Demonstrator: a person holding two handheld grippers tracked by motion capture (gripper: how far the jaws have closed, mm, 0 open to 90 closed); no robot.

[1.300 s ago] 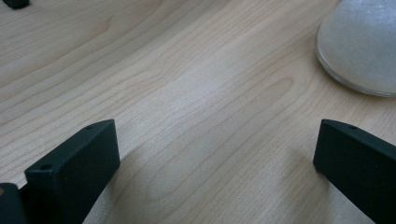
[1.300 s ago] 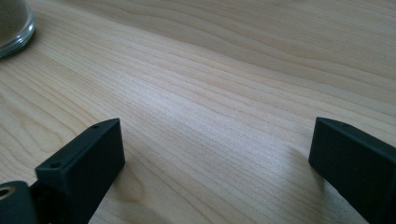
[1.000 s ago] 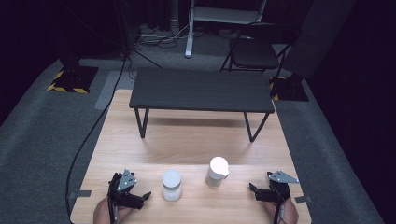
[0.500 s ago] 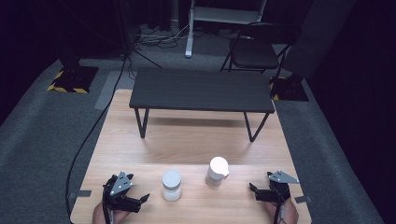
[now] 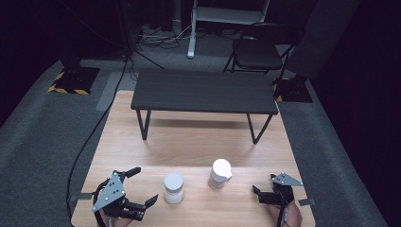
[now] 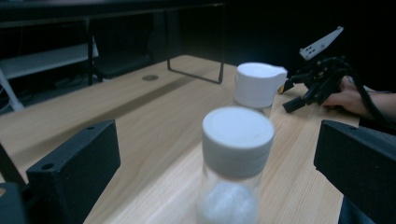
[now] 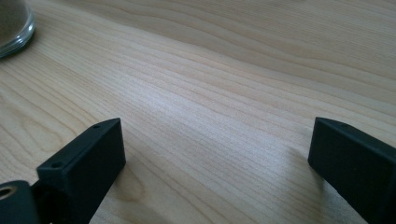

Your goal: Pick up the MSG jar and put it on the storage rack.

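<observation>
Left claw (image 5: 139, 186): swung toward capped jar (image 5: 173, 187), jaws spread, likely lining up a grasp. Right claw (image 5: 264, 189): unmoved, jaws spread, empty, on worktop (image 5: 198, 142).

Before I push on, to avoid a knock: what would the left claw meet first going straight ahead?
Probably the near clear glass jar with a round white lid, centred between its open jaws.

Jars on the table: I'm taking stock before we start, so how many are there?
2. One jar with a flat white lid stands near the left gripper. The other jar, with a spouted white cap, stands to its right, slightly farther back. None looks hidden.
</observation>
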